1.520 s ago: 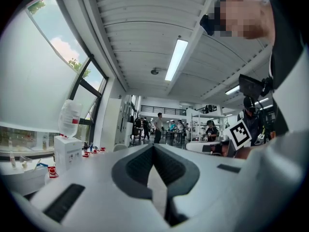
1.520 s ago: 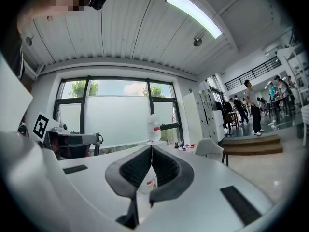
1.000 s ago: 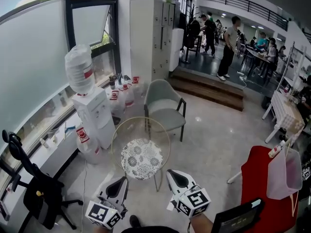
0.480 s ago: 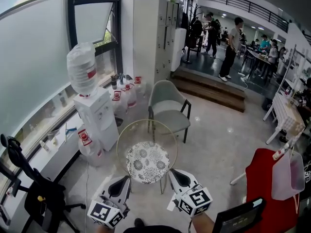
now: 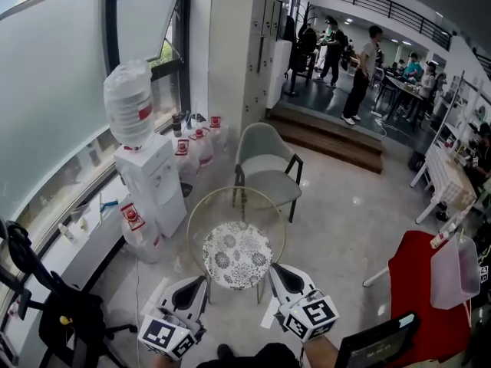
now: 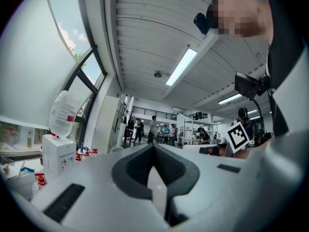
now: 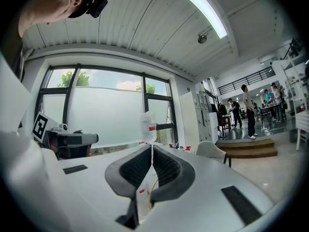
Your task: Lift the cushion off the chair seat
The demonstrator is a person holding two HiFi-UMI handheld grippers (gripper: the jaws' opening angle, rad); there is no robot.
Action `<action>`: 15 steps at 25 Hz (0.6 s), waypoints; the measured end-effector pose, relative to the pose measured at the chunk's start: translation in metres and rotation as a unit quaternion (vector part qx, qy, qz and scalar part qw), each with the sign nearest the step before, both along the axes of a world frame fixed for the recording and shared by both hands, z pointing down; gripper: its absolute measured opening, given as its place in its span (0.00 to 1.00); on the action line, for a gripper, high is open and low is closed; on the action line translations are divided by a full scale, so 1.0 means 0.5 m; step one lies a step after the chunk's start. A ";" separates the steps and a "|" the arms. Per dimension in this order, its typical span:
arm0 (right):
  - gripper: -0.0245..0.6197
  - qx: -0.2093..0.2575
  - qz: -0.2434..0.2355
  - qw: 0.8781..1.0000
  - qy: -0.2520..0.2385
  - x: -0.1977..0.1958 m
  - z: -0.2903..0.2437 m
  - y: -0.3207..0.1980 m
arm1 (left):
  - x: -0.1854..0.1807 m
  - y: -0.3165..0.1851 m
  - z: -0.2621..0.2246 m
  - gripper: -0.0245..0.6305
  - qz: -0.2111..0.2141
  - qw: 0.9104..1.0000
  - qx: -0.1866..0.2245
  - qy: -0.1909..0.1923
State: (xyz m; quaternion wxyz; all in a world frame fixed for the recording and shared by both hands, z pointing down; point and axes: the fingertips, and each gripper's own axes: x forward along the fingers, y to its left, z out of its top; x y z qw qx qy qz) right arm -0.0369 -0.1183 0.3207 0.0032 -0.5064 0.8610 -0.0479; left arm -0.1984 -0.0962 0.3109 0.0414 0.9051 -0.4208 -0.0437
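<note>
Cushion [image 5: 236, 255] not yet touched: round, patterned, flat on the gold wire-frame chair [image 5: 201, 205].

Head view: the cushion lies just beyond the left gripper [image 5: 196, 286] and right gripper [image 5: 275, 274], which sit near its near edge, one to each side. A good lift likely means opening both, pinching the near-left and near-right rim, and raising it evenly clear of the hoop back. Left gripper view: the left gripper [image 6: 153, 151] has its jaws together on nothing; the cushion is out of sight. Right gripper view: the right gripper [image 7: 151, 151] has its jaws together too, empty, aimed toward the water dispenser [image 7: 148, 124].
</note>
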 end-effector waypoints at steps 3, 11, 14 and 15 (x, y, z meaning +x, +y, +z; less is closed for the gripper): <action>0.05 -0.010 0.002 1.000 0.002 -0.012 0.012 -0.007 | -0.008 -0.013 0.009 0.05 0.005 1.000 -0.003 0.002; 0.05 -0.023 -0.003 1.000 0.003 -0.016 0.028 -0.040 | 0.002 -0.046 0.020 0.05 0.010 1.000 -0.011 -0.002; 0.06 -0.024 -0.005 1.000 -0.003 -0.011 0.036 -0.070 | 0.007 -0.068 0.022 0.05 0.006 1.000 -0.010 -0.008; 0.06 -0.025 -0.006 1.000 -0.005 -0.009 0.039 -0.081 | 0.008 -0.078 0.023 0.05 0.003 1.000 -0.010 -0.010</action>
